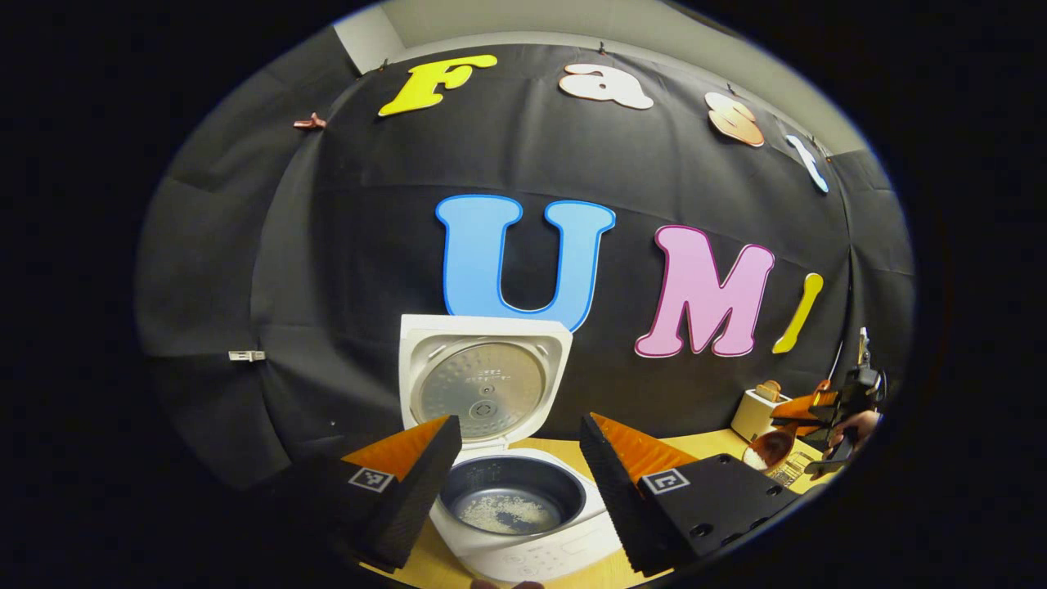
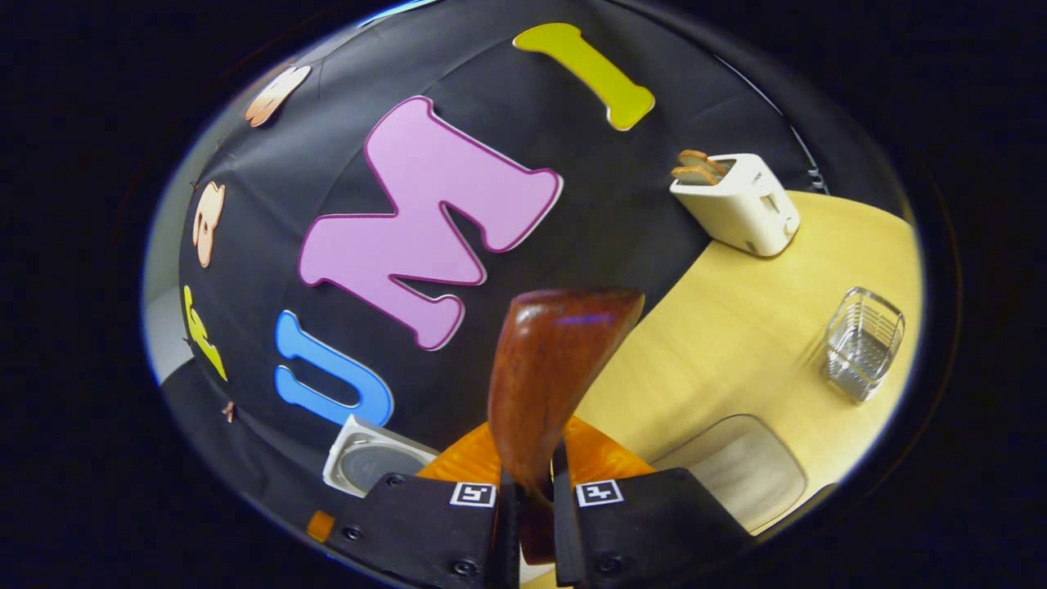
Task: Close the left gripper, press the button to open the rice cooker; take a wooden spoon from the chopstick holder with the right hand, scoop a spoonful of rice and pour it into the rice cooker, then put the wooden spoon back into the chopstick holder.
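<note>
With rice already in the open white rice cooker, the right gripper pinches the brown wooden spoon well apart from the wire chopstick holder, so a tilted spoon may knock it over, while the left gripper stands spread.

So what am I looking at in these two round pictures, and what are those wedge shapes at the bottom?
There is no robot: a person holds a two-finger tool in each hand, and a camera rides on each. The wedges are each tool's own fingers. In the left gripper view, the left tool stands open before the rice cooker, its lid raised and some rice in the pot. In the right gripper view, the right tool grips a wooden spoon. On the table stand a toaster, a wire chopstick holder and a clear container.
</note>
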### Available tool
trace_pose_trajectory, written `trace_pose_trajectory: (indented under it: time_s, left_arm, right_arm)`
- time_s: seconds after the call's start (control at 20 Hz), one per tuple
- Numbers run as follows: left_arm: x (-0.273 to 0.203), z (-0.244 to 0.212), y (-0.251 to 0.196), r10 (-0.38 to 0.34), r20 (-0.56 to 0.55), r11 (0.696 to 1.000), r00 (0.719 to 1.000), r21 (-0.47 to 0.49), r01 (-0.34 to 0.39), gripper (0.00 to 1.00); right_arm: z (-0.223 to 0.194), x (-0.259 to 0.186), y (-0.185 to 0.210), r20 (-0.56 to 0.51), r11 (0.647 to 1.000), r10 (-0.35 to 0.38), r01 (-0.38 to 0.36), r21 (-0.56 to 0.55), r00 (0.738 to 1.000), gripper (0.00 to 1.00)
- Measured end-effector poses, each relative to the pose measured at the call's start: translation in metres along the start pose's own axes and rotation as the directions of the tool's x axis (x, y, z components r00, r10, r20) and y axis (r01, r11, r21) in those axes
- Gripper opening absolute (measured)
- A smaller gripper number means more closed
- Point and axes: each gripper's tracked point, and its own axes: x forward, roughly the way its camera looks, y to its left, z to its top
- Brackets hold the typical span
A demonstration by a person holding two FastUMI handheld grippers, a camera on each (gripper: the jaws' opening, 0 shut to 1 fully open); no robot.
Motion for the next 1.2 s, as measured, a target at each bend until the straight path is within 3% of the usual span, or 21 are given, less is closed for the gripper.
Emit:
trace_pose_trajectory:
  time_s: [0.25, 0.5, 0.8, 1.2]
  left_arm:
    - [-0.007, -0.002, 0.027, 0.038, 0.001, 0.999, 0.999, 0.000, -0.038, 0.94]
    - [-0.018, -0.006, 0.057, 0.083, 0.006, 0.996, 0.997, -0.013, -0.083, 0.94]
    - [-0.020, -0.011, 0.075, 0.106, 0.005, 0.994, 0.994, -0.024, -0.106, 0.94]
    - [-0.016, -0.020, 0.087, 0.116, -0.007, 0.992, 0.993, -0.044, -0.116, 0.94]
  right_arm:
    - [-0.051, 0.047, 0.075, -0.079, 0.995, 0.095, -0.092, 0.042, 0.992, 0.21]
    - [-0.128, 0.089, 0.142, -0.183, 0.986, 0.160, -0.166, -0.017, 0.970, 0.21]
    - [-0.188, 0.120, 0.162, -0.245, 0.970, 0.152, -0.192, -0.147, 0.958, 0.21]
    - [-0.237, 0.139, 0.171, -0.285, 0.881, 0.108, -0.224, -0.417, 0.952, 0.20]
